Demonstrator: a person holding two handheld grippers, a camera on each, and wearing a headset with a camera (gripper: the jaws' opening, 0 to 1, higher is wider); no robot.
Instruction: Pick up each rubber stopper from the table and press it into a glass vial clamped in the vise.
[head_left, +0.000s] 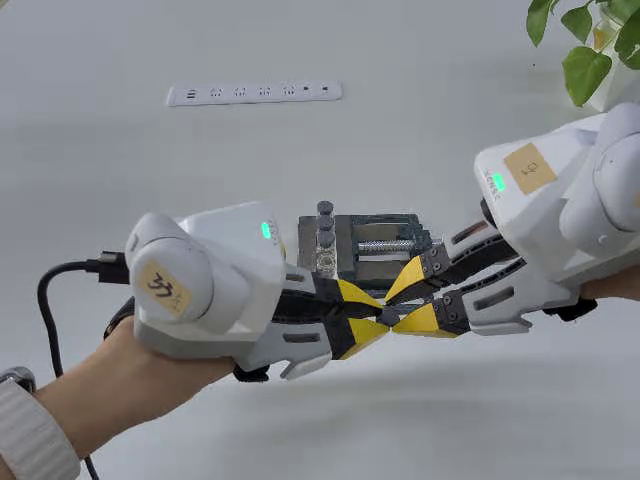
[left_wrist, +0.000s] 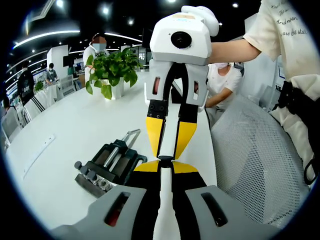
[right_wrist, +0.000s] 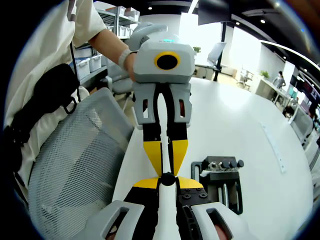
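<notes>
Just at six o'clock of the vise (head_left: 372, 262), the two grippers are meeting tip to tip above the white table (head_left: 450, 120). The right gripper (right_wrist: 168, 180) is clenching a small black rubber stopper (right_wrist: 167, 178) between its yellow tips. The left gripper (left_wrist: 165, 165) is pointing its narrowed jaws at that stopper; whether it is gripping cannot be told. Glass vials (head_left: 325, 240) are standing clamped in the vise, several capped. A power strip (head_left: 253, 93) is lying at eleven o'clock.
</notes>
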